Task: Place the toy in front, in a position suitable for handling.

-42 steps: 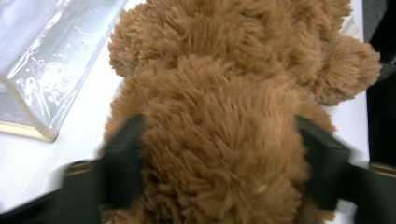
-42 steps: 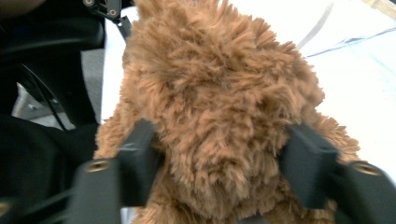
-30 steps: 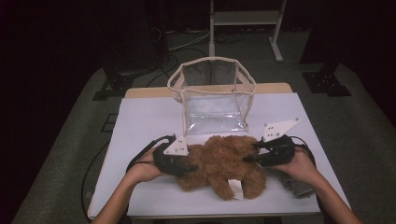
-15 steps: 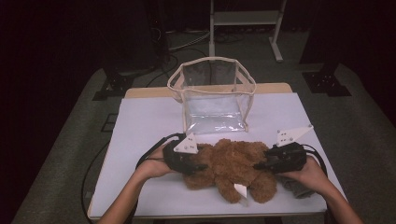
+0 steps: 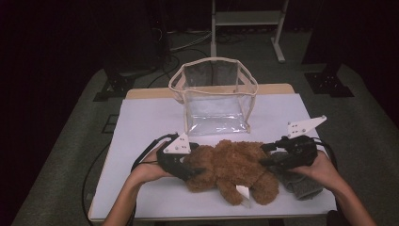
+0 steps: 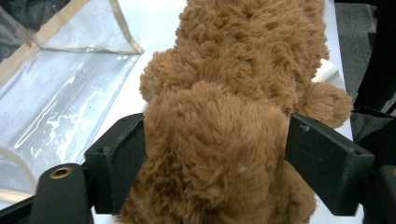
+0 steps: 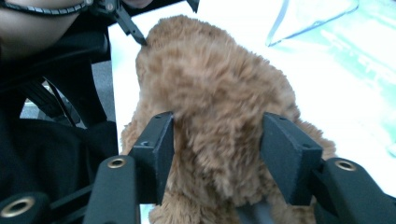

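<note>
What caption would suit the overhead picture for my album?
Two hand-held grippers, left and right, flank a brown teddy bear lying before a clear bag.

The high view looks forward and down from above the person's side of the table [image 5: 141, 122]. Each gripper view rides low, close behind its own jaws, facing inward. All three share the brown plush bear [image 5: 235, 167] [image 6: 224, 140] [image 7: 210, 116] and the clear bag [image 5: 214, 101] [image 6: 60, 88].

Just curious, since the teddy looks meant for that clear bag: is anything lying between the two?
Nothing visible does. The teddy bear lies just in front of the clear bag, with bare white table between them. The bag stands upright, so the teddy would likely have to go up over its rim.
</note>
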A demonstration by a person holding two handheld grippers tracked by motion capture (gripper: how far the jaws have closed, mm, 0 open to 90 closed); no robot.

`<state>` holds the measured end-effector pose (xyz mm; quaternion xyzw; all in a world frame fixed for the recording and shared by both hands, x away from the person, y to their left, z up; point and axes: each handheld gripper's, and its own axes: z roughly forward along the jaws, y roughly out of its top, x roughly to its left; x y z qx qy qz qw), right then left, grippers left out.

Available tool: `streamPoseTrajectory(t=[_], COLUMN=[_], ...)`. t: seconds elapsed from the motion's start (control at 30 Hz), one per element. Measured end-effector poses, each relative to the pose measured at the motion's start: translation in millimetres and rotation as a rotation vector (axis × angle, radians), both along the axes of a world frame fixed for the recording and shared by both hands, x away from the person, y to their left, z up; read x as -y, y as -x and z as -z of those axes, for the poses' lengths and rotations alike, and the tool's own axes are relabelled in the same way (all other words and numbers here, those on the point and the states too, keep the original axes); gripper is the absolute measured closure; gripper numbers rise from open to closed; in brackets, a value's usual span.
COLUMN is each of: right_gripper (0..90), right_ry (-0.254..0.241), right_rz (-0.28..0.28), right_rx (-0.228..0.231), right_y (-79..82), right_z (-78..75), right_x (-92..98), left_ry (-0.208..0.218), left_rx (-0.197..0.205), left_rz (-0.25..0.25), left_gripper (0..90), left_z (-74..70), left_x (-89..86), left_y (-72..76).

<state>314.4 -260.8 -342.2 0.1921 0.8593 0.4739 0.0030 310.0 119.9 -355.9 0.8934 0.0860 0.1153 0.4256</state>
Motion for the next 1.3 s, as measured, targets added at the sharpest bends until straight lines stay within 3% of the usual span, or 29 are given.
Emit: streamPoseTrajectory(t=[0.57,0.8,1.07,1.3], right_gripper=[35.9,34.1,33.1,32.5], right_ry=[0.081,0.118,0.15,0.175], right_rz=[-0.015,-0.038,-0.065,-0.086], right_rx=[0.008,0.011,0.024,0.047], right_y=[-44.6,-62.7,-80.2,-95.2], right_z=[-33.2,-39.9,-46.5,-61.8], right_x=[-19.5,-35.8,-56.1,-76.6], left_ry=[-0.004,0.007,-0.011,-0.003], left_rx=[-0.008,-0.011,-0.007,-0.002], left_rz=[-0.077,-0.102,-0.142,-0.172], left_gripper=[11.3,9.6,7.5,6.4], left_z=[4.1,6.7,8.2,5.8], left_x=[-14.8,-20.6,-29.8,-38.8], left_y=[0.2,-2.0,-4.6,-5.6])
